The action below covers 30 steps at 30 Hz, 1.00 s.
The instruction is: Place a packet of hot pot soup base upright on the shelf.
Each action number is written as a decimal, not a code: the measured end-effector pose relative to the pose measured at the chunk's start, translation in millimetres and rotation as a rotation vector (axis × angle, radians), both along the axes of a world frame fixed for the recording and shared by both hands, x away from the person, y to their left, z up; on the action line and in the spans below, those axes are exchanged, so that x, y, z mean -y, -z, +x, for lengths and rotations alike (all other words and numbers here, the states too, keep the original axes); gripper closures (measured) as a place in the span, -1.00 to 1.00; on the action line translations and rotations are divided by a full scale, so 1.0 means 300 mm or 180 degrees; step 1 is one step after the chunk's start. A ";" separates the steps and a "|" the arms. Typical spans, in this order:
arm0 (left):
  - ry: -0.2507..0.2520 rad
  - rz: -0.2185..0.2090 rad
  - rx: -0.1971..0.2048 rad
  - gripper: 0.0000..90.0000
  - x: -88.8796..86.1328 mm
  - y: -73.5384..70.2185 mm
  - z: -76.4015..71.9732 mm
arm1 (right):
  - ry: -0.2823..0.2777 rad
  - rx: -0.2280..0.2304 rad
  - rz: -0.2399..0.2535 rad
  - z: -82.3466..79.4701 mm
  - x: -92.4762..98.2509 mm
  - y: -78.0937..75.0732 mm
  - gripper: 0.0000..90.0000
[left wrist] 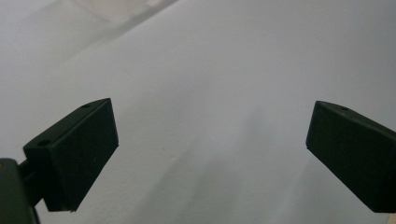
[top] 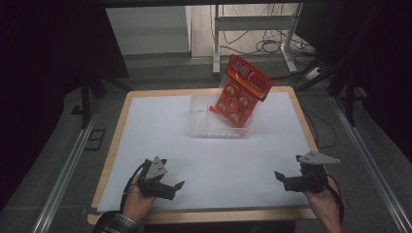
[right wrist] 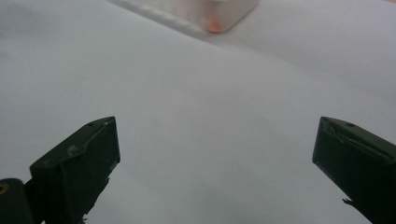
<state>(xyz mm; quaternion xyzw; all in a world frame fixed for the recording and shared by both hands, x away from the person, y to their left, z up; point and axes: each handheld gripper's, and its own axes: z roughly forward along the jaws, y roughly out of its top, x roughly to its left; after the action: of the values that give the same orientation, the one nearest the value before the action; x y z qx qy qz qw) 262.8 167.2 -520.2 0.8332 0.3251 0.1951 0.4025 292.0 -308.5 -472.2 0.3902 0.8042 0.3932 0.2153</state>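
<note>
left tongs [top: 171, 185]: spread wide, empty, low over the tabletop [top: 160, 126]
right tongs [top: 286, 178]: spread wide, empty
red packet [top: 241, 90]: leaning in clear bin [top: 204, 119], well apart from both

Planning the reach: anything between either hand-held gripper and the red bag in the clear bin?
Nothing visible. Bare white table lies between the left hand-held gripper, the right hand-held gripper and the bin. The bag leans in the bin's right side, top sticking out.

My table [top: 116, 141] has a wooden rim under a white sheet [top: 160, 141]. A clear bin [top: 204, 119] sits at its far middle, holding a tilted red packet [top: 240, 92].
</note>
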 end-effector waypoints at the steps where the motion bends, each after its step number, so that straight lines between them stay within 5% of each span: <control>1: -0.0007 0.0005 0.0006 -0.96 0.001 0.001 0.000 | 0.0014 0.0006 -0.0002 0.002 0.005 0.003 -0.98; 12: -0.0021 0.0067 0.0052 -0.97 0.004 0.006 0.000 | 0.0118 -0.0069 -0.0035 0.023 0.042 0.047 -0.98; 30: -0.0029 0.0109 0.0037 -0.98 0.008 0.011 0.005 | 0.0174 -0.0389 -0.0038 0.056 0.061 0.107 -1.00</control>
<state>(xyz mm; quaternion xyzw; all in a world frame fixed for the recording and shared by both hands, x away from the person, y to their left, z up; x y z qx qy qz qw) 264.2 164.8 -523.6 0.8374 0.3231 0.2073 0.3891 308.7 -326.9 -504.2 0.4341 0.8072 0.3578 0.1788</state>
